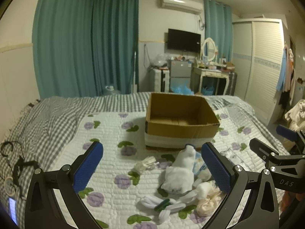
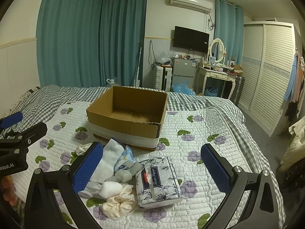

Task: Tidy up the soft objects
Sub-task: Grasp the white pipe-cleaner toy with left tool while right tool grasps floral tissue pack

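Home bedroom: bed (image 2: 200, 118), wardrobe (image 2: 266, 72), probably dresser (image 2: 215, 74).

Matt cardboard box (image 2: 131, 112) on quilted cloth bedspread (image 2: 200, 145).

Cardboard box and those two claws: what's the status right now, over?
Left gripper open, right gripper open, both empty. Cardboard box looks empty on the bed. Soft pile and tissue pack unsorted. Nothing blocking.
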`<action>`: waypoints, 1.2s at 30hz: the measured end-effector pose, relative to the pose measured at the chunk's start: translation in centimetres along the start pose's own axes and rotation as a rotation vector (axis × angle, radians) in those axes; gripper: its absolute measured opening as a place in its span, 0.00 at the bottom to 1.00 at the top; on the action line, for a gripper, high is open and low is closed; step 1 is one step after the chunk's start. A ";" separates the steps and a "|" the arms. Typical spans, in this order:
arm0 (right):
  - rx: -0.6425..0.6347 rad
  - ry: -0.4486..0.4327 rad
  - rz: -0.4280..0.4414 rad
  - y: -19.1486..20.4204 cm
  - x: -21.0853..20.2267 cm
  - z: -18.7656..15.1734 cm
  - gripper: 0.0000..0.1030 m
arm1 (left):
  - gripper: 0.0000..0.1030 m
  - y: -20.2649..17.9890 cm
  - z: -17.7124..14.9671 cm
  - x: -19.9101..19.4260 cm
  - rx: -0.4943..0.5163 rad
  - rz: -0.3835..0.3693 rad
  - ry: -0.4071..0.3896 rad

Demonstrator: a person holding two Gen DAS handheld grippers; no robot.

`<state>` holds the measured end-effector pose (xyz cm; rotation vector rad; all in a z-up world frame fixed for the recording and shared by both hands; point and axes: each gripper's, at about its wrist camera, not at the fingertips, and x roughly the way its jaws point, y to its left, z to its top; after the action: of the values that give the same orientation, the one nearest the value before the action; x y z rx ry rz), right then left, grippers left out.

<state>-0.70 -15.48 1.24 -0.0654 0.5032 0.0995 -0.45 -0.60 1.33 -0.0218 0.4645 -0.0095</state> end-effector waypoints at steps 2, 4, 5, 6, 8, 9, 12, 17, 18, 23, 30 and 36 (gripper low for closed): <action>0.002 -0.004 0.003 -0.1 -0.2 0.1 1.00 | 1.00 0.0 0.0 0.0 -0.003 0.001 0.001; 0.006 -0.005 0.005 -0.3 -0.4 0.2 1.00 | 1.00 -0.1 -0.1 0.1 -0.004 0.000 0.006; 0.009 -0.003 0.005 -0.4 -0.4 0.2 1.00 | 1.00 0.0 -0.2 0.4 -0.003 0.002 0.012; 0.011 0.003 0.008 -0.6 -0.3 0.1 1.00 | 1.00 0.0 -0.5 0.7 0.001 0.007 0.025; 0.011 0.025 0.013 -0.8 0.2 -0.2 1.00 | 1.00 -0.1 -1.2 1.5 0.014 0.019 0.051; 0.009 0.043 0.011 -0.9 0.6 -0.5 1.00 | 1.00 -0.1 -1.7 2.0 0.019 0.024 0.073; 0.003 0.109 -0.003 -1.3 2.1 -1.6 1.00 | 1.00 0.0 -3.5 3.8 0.006 0.021 0.147; -0.013 0.219 -0.009 -1.2 4.4 -3.9 1.00 | 1.00 0.0 -6.8 6.4 0.001 0.005 0.291; -0.021 0.237 -0.009 -1.0 4.8 -4.2 1.00 | 1.00 -0.1 -7.5 6.6 0.011 0.003 0.304; -0.049 0.312 -0.025 -0.7 6.8 -6.2 1.00 | 0.96 -0.1 -10.0 7.7 0.006 -0.005 0.387; -0.011 0.357 -0.018 -1.6 8.0 -7.0 1.00 | 0.91 -1.3 -11.6 8.7 0.034 -0.060 0.437; -0.008 0.412 -0.022 -1.8 9.4 -8.0 1.00 | 0.74 -1.6 -12.2 9.8 0.040 -0.040 0.465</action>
<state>3.90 -17.22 -10.28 -0.1001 0.9137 0.0667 2.85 -2.61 -13.89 0.0111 0.9291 -0.0644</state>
